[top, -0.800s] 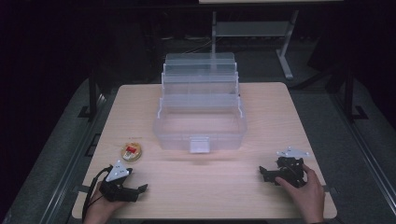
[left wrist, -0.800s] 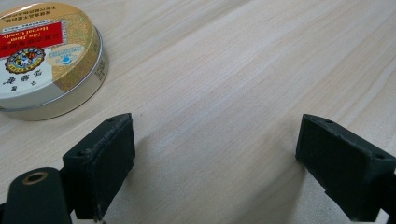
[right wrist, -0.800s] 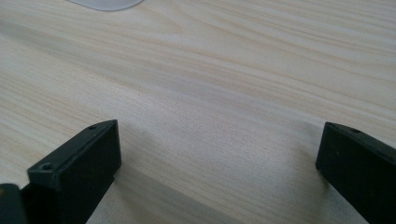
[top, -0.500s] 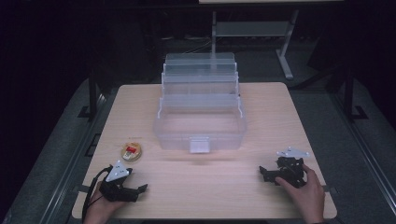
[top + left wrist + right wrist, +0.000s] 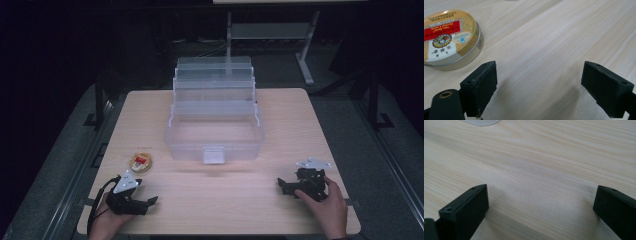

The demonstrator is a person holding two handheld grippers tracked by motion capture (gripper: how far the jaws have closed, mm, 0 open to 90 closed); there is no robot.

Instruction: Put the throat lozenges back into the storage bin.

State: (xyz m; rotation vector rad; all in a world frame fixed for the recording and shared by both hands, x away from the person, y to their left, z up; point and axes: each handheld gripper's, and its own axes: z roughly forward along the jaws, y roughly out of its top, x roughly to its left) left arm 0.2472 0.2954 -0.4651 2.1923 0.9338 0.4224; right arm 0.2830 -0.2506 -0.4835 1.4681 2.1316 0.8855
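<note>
The pale wooden table point(image 5: 554, 37) showed fine grain under a smooth matt finish. The round gold-and-red metal tin point(image 5: 447, 37) had a glossy printed lid. The clear tiered plastic box point(image 5: 215, 120) looked faintly frosted.

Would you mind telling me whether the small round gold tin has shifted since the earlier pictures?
No. The small round gold tin keeps its place left of the clear plastic box.

A tiered organizer box point(image 5: 215, 120) stands mid-table point(image 5: 300, 115) toward the far edge. A round tin point(image 5: 141, 161) lies before its left front corner, apart from it. The left gripper point(image 5: 150, 201) rests just before the tin near the front left corner, the right gripper point(image 5: 281, 185) near the front right, well apart.
</note>
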